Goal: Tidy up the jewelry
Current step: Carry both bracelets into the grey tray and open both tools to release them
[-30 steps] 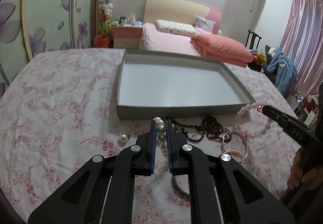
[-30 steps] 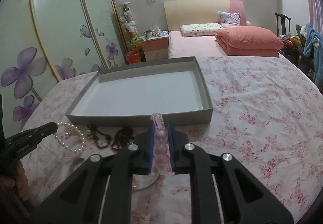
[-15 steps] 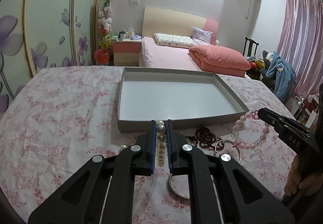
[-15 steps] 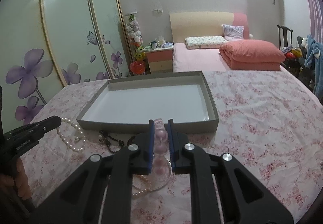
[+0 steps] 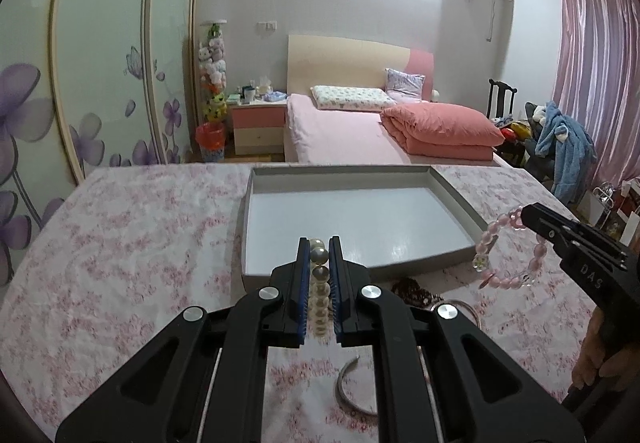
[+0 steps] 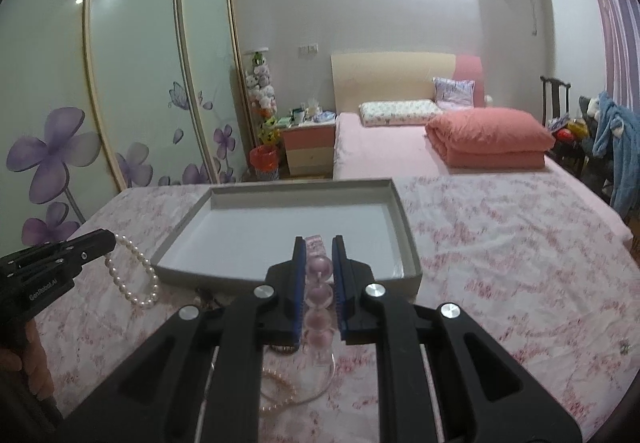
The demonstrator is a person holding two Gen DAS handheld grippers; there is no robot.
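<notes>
The left gripper (image 5: pixel 319 243) is clamping a pearl bracelet (image 5: pixel 320 283) between its blue pads, jaws nearly together with the white beads running in a line down the gap. From the right wrist view the rest of that strand (image 6: pixel 134 275) is hanging in a loop below the left gripper's tip (image 6: pixel 102 243), clear of the floral cloth (image 6: pixel 500 243).

The right gripper (image 6: pixel 319 243) is pinching a pink bead bracelet (image 6: pixel 319 295), its jaws standing only as wide as one bead. The round pink beads are sitting stacked between the pads. Seen from the left wrist camera, this bracelet (image 5: pixel 508 255) is dangling as an open ring beneath the right gripper's nose (image 5: pixel 528 213), hanging in the air just beside the near right corner of the tray.

The grey shallow tray (image 5: pixel 460 203) is lying straight ahead of both grippers, its near wall just beyond their fingertips, its white floor bare.

Below and slightly right of the left gripper, a heap of dark beads (image 5: pixel 412 291) is resting on the cloth near the tray's front wall, with a thin metal bangle (image 5: pixel 348 391) closer in. Under the right gripper a clear bangle (image 6: pixel 320 379) and a small pale bead strand (image 6: pixel 280 383) are lying on the cloth.

A hand (image 5: pixel 604 355) is gripping the right gripper's handle at the edge of the left view.
</notes>
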